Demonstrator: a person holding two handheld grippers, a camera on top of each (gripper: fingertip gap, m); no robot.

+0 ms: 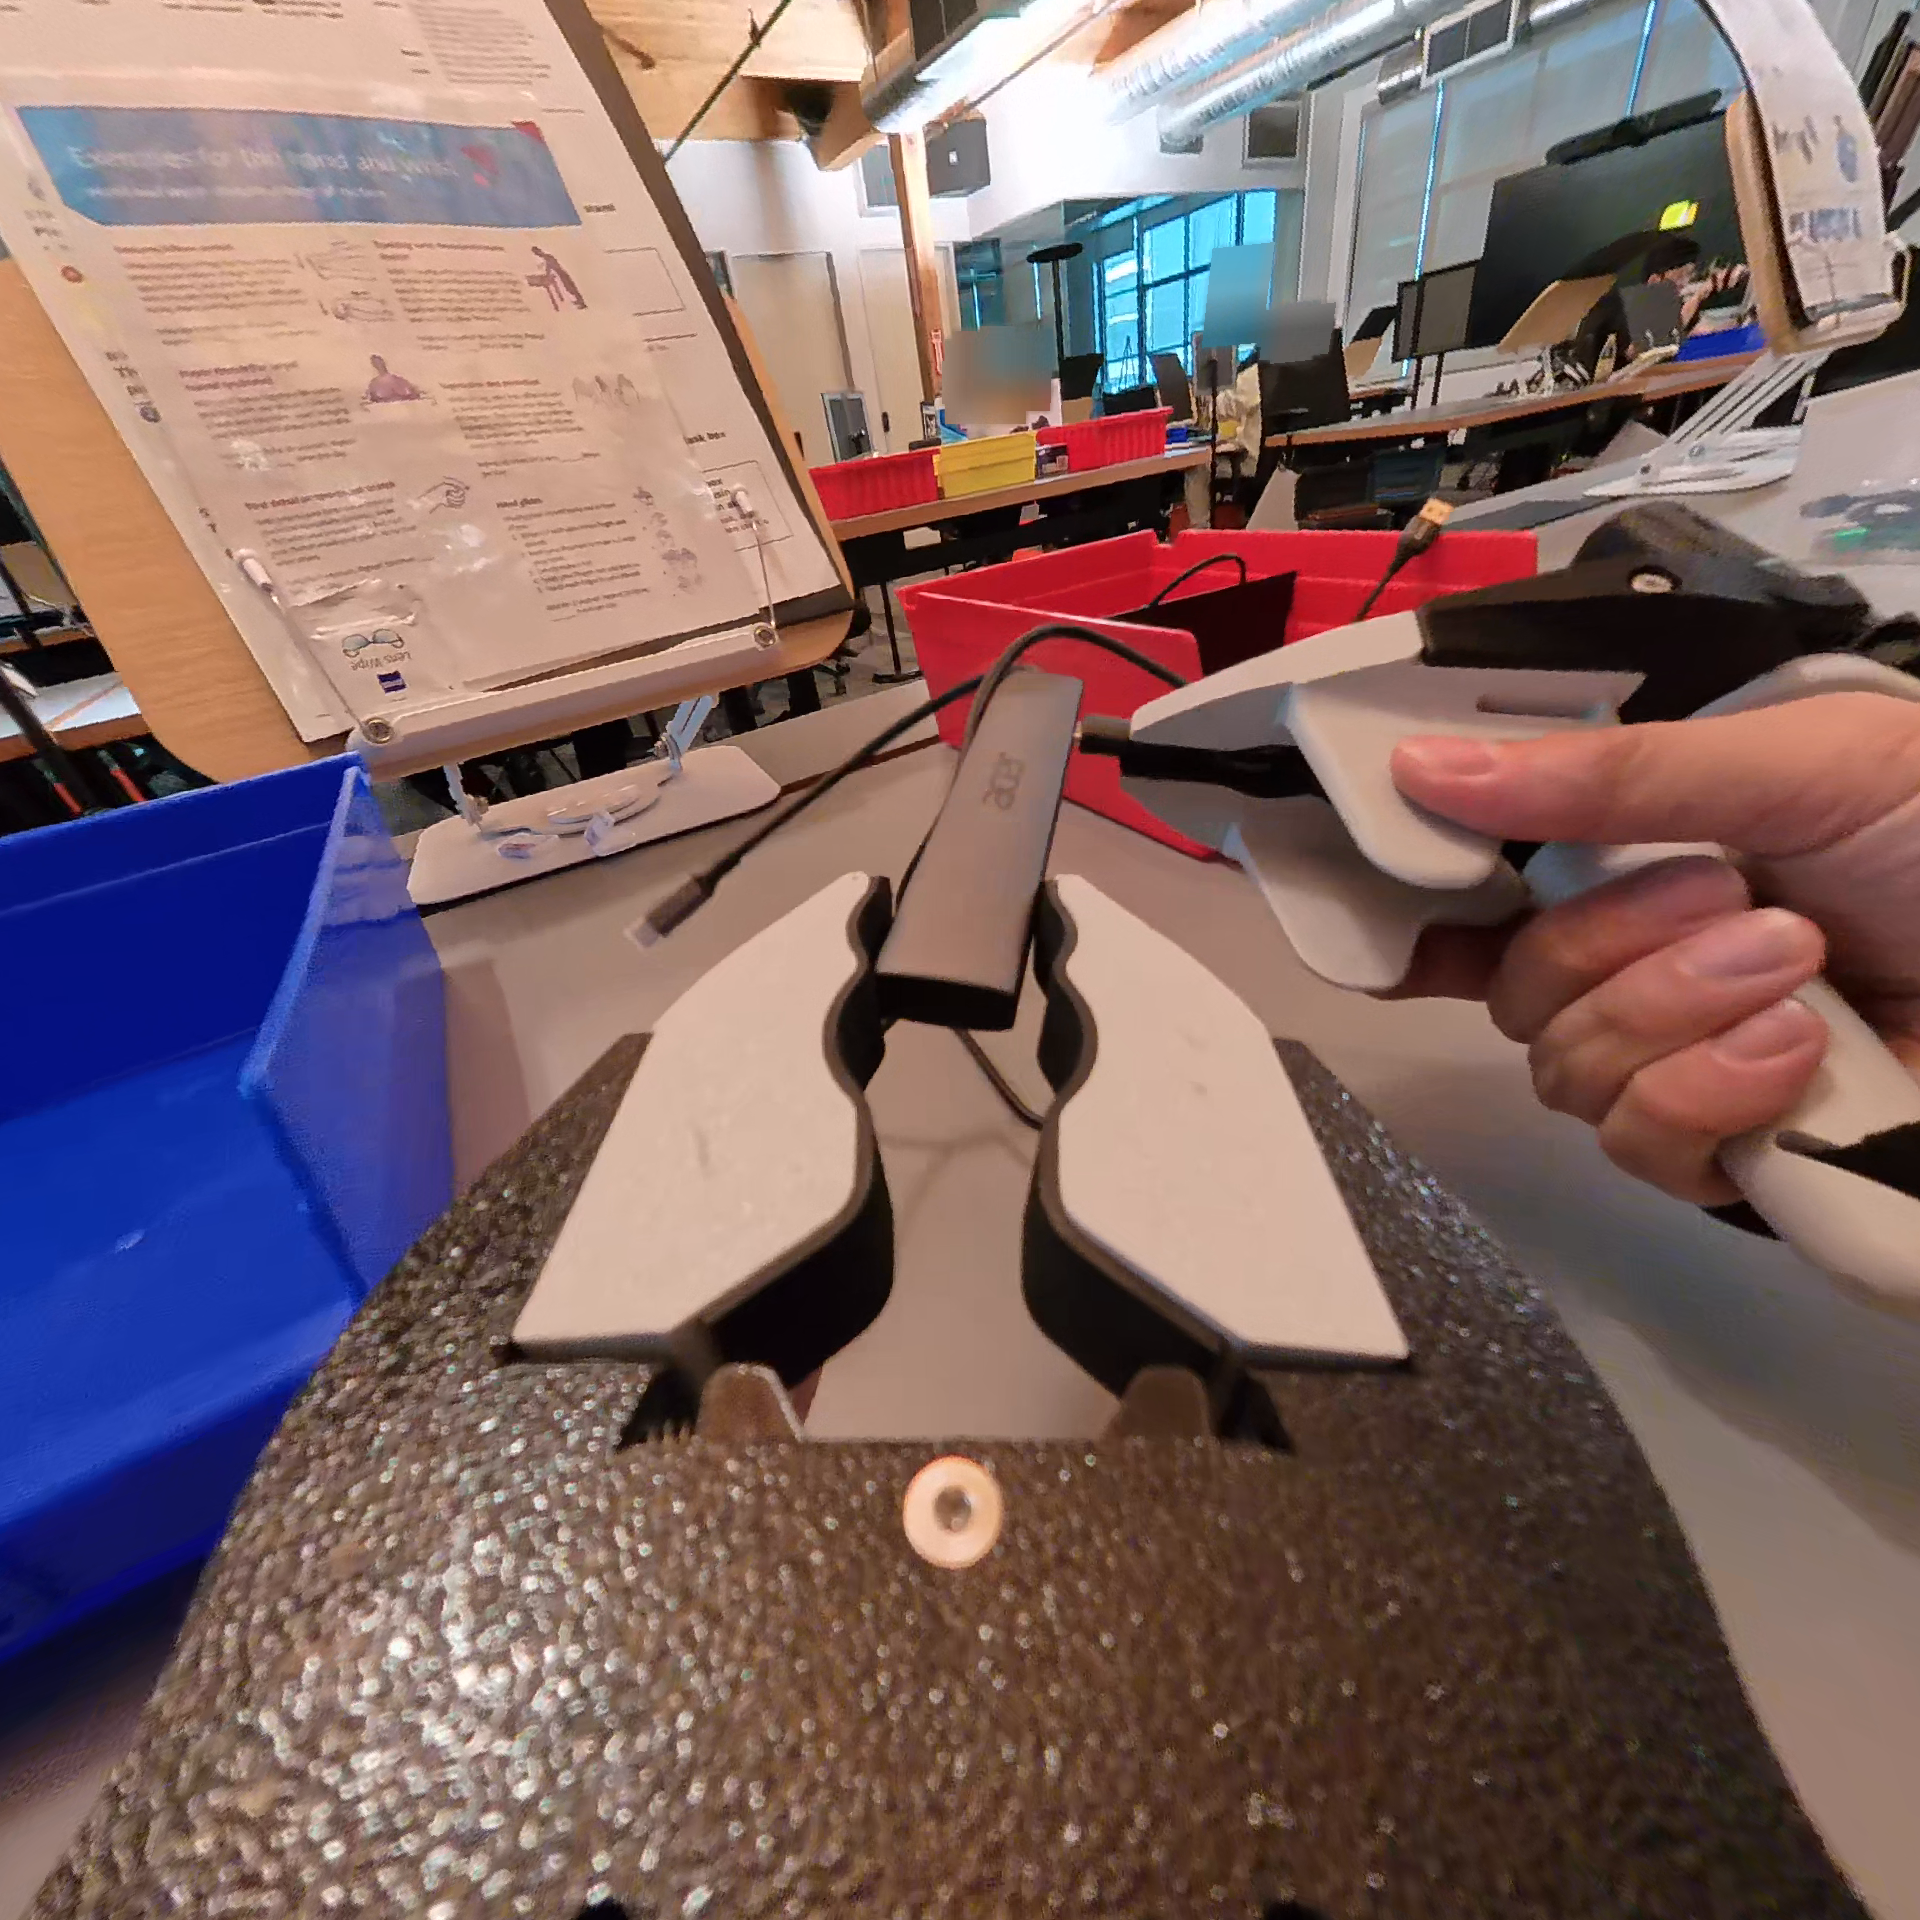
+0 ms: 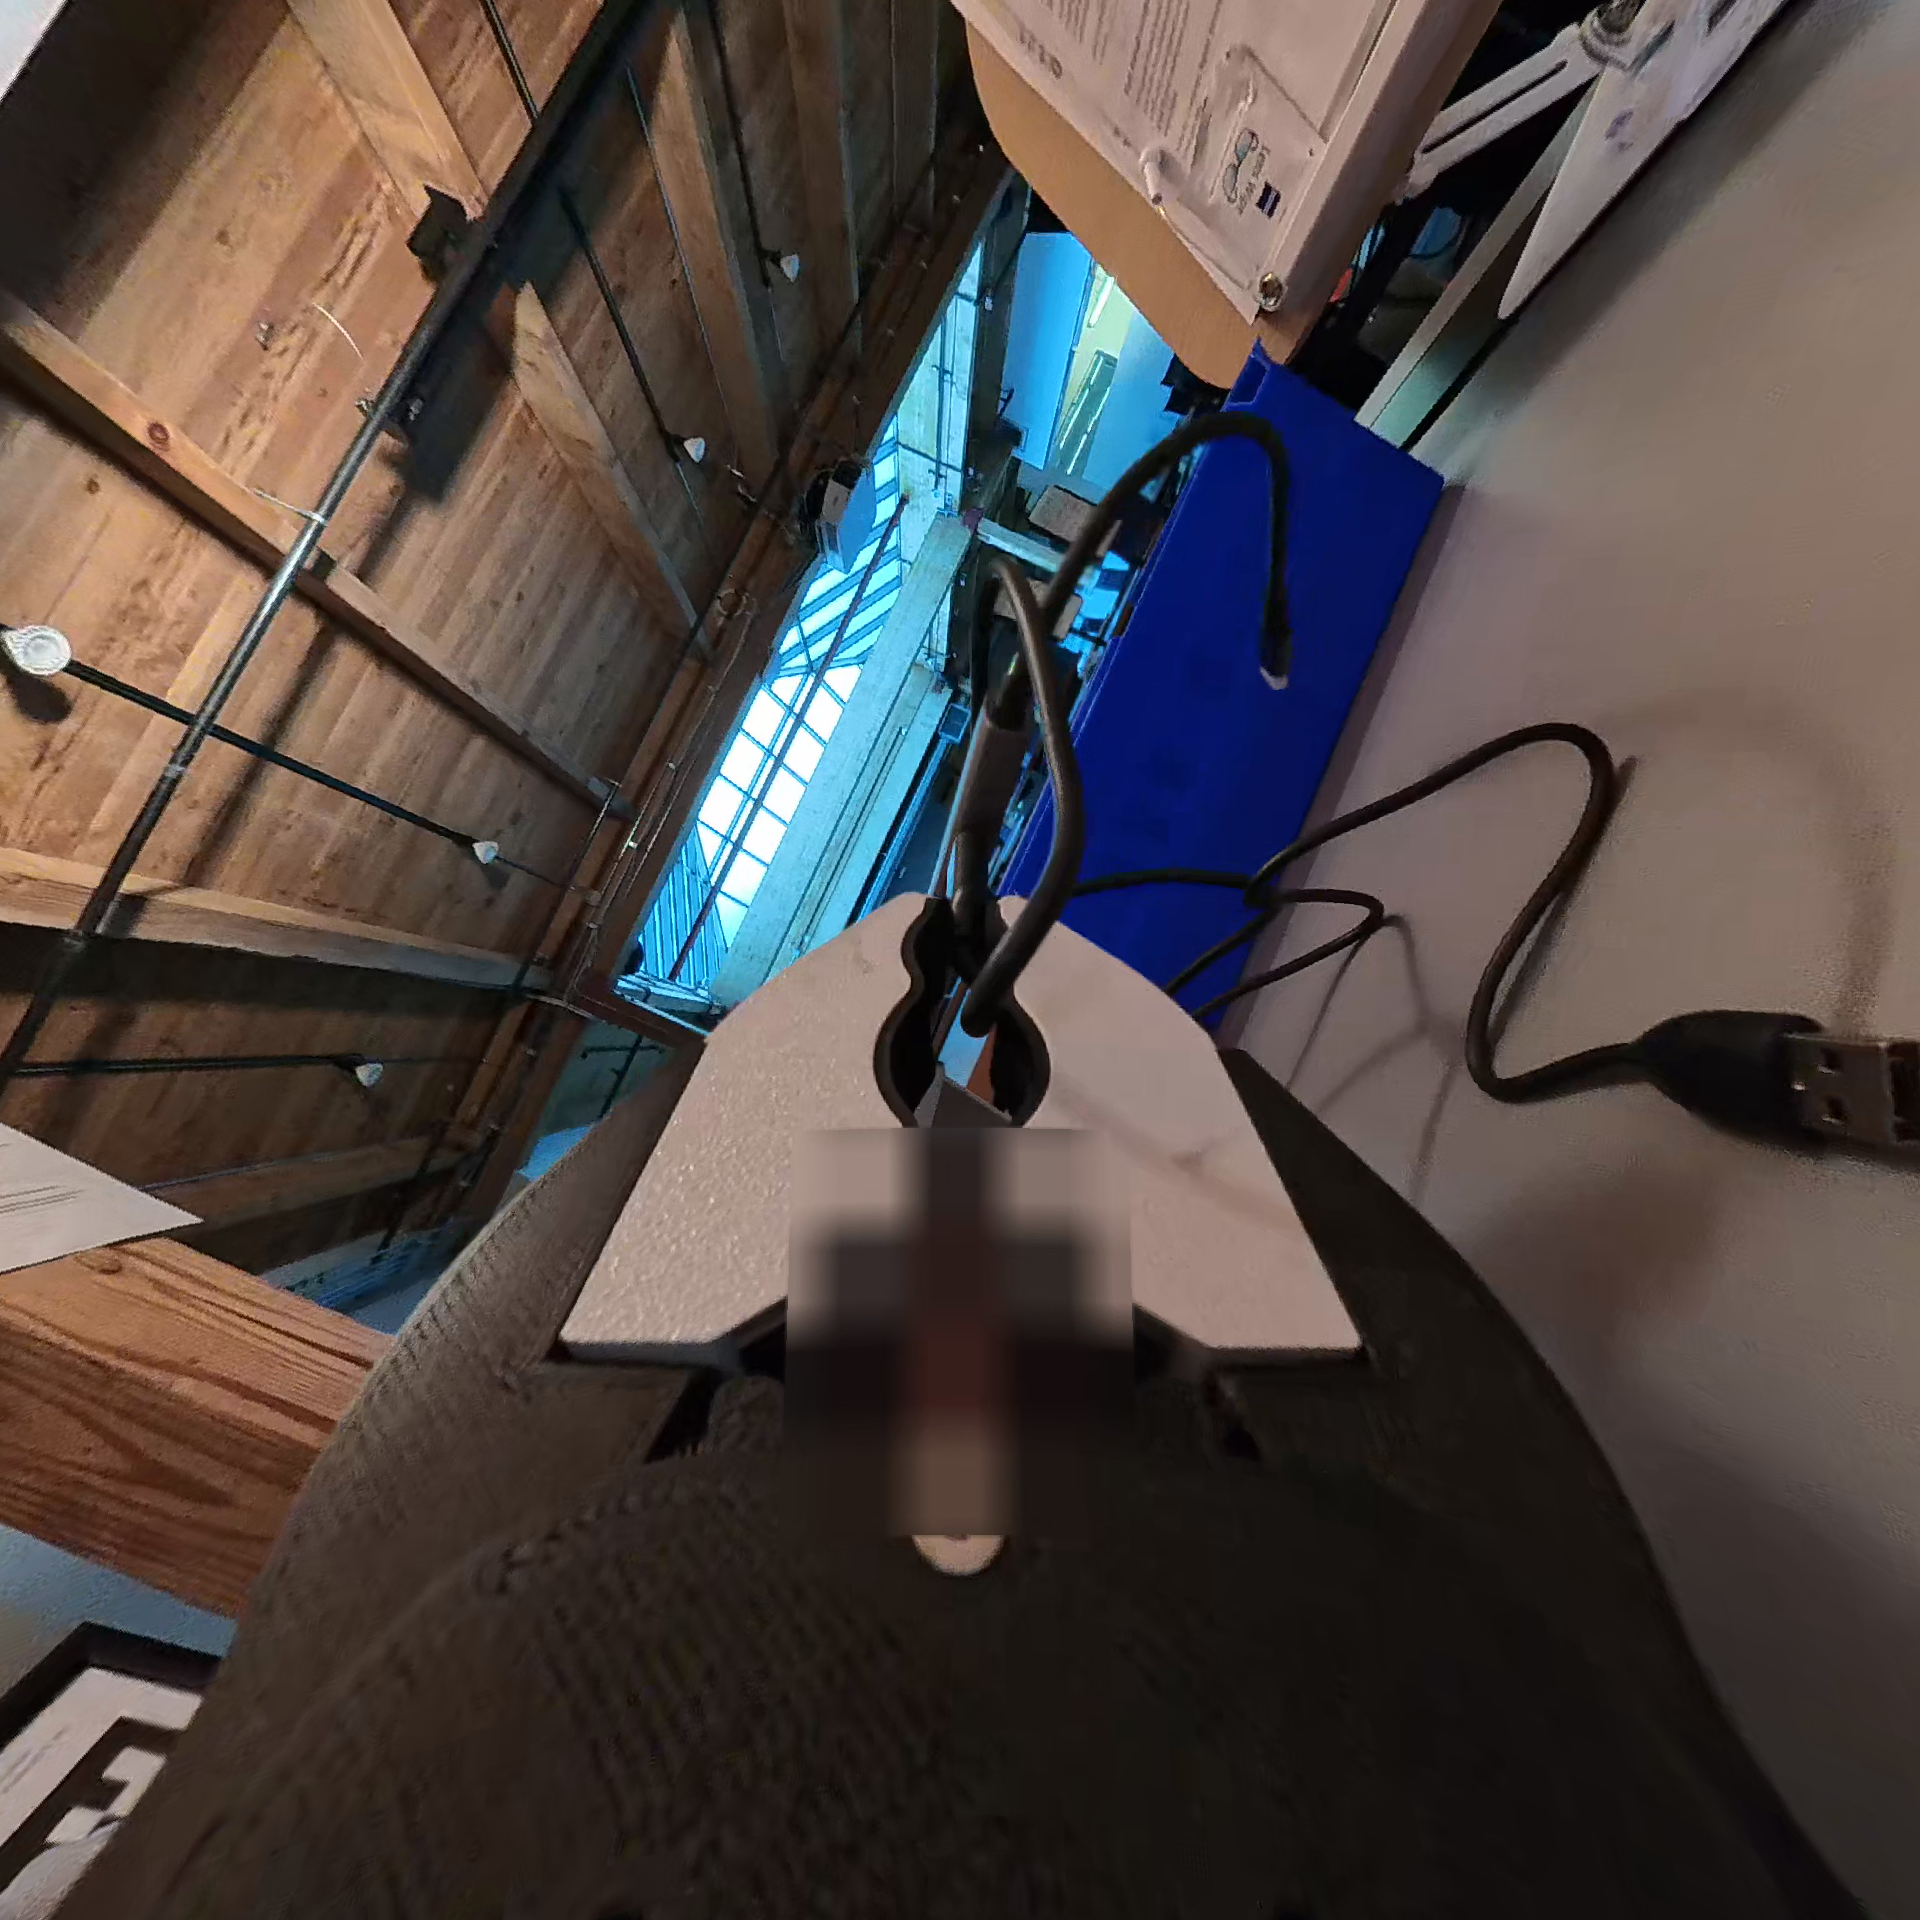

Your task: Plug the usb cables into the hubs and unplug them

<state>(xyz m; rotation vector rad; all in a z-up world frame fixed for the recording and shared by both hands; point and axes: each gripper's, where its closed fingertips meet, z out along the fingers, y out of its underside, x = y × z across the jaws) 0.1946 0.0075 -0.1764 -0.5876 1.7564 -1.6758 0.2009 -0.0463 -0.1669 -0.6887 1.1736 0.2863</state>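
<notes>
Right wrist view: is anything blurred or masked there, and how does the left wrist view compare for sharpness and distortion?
Right wrist view: a mosaic patch covers the right gripper base, and the USB plug at the edge is smeared. Left wrist view: the hub in the left gripper is sharp; the hand is soft, straight lines bow from the wide-angle lens.

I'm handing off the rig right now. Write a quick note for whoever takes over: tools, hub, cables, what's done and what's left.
Left tool: shut on the grey hub, held off the table.
Right tool: shut on a black cable plug, its tip just beside the hub's side; can't tell whether it is seated.
Hub's own lead hangs free.
Another USB cable lies on the table.
Left: confirm the plug's state, then finish plugging and unplugging the cables.
</notes>
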